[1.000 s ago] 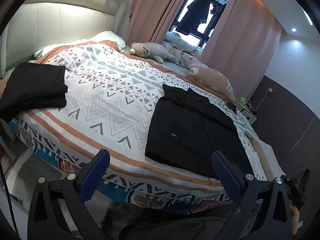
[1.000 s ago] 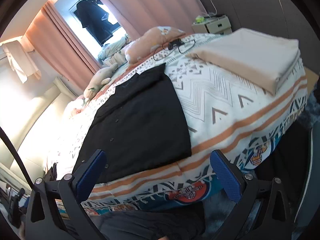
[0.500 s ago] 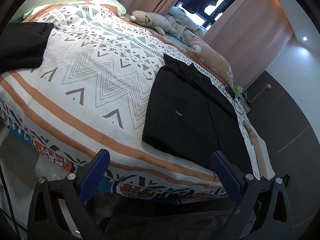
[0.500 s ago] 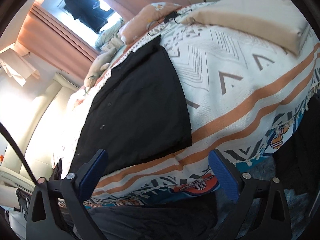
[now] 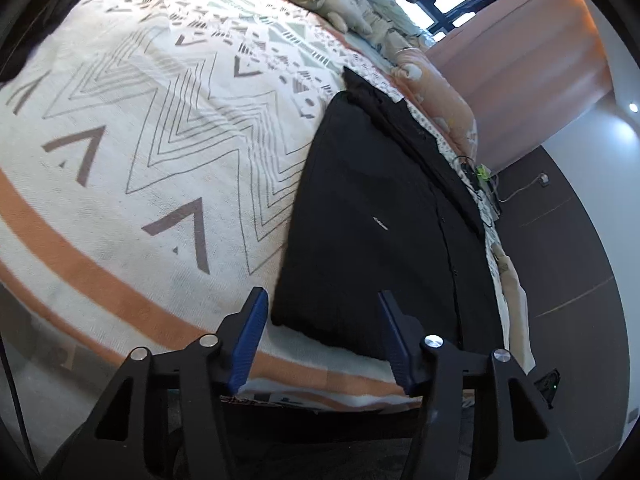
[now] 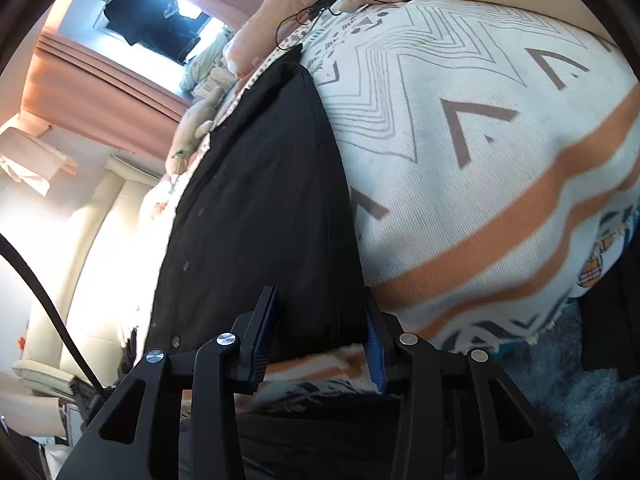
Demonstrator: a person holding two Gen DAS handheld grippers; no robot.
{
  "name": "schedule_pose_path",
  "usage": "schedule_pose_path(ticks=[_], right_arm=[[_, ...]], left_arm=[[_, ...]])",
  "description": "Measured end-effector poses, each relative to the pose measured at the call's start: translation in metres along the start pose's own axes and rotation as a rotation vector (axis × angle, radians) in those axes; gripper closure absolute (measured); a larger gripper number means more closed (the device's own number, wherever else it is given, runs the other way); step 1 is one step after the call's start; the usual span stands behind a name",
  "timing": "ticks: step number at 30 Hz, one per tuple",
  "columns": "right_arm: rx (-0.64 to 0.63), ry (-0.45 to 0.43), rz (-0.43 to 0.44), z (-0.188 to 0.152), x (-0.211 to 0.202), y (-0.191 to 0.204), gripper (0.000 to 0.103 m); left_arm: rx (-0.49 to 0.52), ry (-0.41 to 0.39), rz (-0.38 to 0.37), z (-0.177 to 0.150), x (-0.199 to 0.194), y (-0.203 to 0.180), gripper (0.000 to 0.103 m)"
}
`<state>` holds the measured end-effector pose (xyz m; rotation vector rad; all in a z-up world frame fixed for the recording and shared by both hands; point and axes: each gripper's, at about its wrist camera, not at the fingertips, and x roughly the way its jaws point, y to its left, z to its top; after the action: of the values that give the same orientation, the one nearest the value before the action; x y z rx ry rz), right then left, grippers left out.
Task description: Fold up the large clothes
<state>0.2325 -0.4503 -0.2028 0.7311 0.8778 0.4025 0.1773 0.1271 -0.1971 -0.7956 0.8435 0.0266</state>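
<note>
**One fold in, the hem corners next**

One black button-front garment [image 5: 372,216] lies flat on the patterned bedspread [image 5: 132,128], already narrowed to a long rectangle with its sides tucked in, collar at 12 o'clock, hem at 6 near the bed's foot edge. I judge the lengthwise fold is still to do.

My left gripper [image 5: 322,336] is closing around the hem's corner at 7 o'clock; the cloth sits between the jaws, but the blue pads [image 5: 250,340] do not yet press it. My right gripper [image 6: 320,336] is closing over the opposite hem corner, fabric between its jaws; I see no pinch yet.

Open bedspread stretches away at 10 o'clock from the left hand. At 1 o'clock lie a peach pillow [image 5: 436,96] and black cable [image 6: 308,16], close to the collar. A plush toy [image 5: 320,0] rests well apart at 12.
</note>
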Motion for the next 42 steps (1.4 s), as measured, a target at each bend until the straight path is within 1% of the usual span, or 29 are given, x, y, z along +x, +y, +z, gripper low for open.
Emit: schedule_pose_path(ticks=[2, 4, 8, 9, 10, 11, 12, 13, 15, 18, 22, 25, 28, 30, 39, 42], right_arm=[[0.015, -0.002, 0.016, 0.003, 0.001, -0.005, 0.066], [0.022, -0.004, 0.026, 0.005, 0.003, -0.010, 0.066], [0.021, -0.005, 0.040, -0.001, 0.005, -0.017, 0.066], [0.028, -0.002, 0.056, 0.000, 0.005, -0.019, 0.068], [0.035, 0.002, 0.068, -0.002, 0.006, -0.020, 0.076], [0.043, 0.008, 0.089, -0.003, 0.009, -0.019, 0.079], [0.046, 0.010, 0.101, -0.005, 0.011, -0.020, 0.084], [0.040, 0.003, 0.105, -0.006, 0.013, -0.017, 0.090], [0.014, -0.034, 0.090, -0.009, 0.011, -0.011, 0.092], [0.014, -0.078, 0.106, -0.011, 0.003, -0.003, 0.094], [-0.025, -0.120, 0.124, -0.014, -0.015, 0.012, 0.094], [-0.052, -0.140, 0.138, -0.018, -0.030, 0.023, 0.094], [-0.070, -0.152, 0.151, -0.023, -0.044, 0.026, 0.094], [-0.066, -0.157, 0.179, -0.029, -0.056, 0.028, 0.094], [-0.140, -0.225, 0.231, -0.049, -0.109, 0.051, 0.094], [-0.158, -0.247, 0.265, -0.056, -0.125, 0.057, 0.094]], left_arm=[[-0.032, 0.009, 0.001, 0.003, 0.009, 0.005, 0.051], [-0.052, 0.021, -0.006, 0.005, 0.017, 0.007, 0.063], [-0.073, 0.028, -0.070, 0.004, 0.025, 0.009, 0.065], [-0.078, 0.031, -0.080, 0.003, 0.026, 0.009, 0.070], [-0.082, 0.038, -0.090, 0.001, 0.026, 0.010, 0.073], [-0.083, 0.040, -0.097, 0.001, 0.026, 0.010, 0.076], [-0.080, 0.037, -0.106, 0.000, 0.025, 0.010, 0.083], [-0.074, 0.022, -0.113, 0.000, 0.023, 0.009, 0.086], [-0.055, -0.030, -0.113, -0.001, 0.012, 0.004, 0.089], [-0.034, -0.088, -0.128, -0.002, -0.005, -0.005, 0.090], [-0.017, -0.116, -0.166, -0.007, -0.031, -0.012, 0.091], [-0.018, -0.135, -0.187, -0.015, -0.049, -0.013, 0.091], [-0.020, -0.156, -0.206, -0.024, -0.070, -0.015, 0.091], [-0.020, -0.175, -0.219, -0.028, -0.082, -0.021, 0.091], [-0.010, -0.262, -0.281, -0.050, -0.157, -0.030, 0.091], [0.001, -0.294, -0.297, -0.056, -0.182, -0.036, 0.091]])
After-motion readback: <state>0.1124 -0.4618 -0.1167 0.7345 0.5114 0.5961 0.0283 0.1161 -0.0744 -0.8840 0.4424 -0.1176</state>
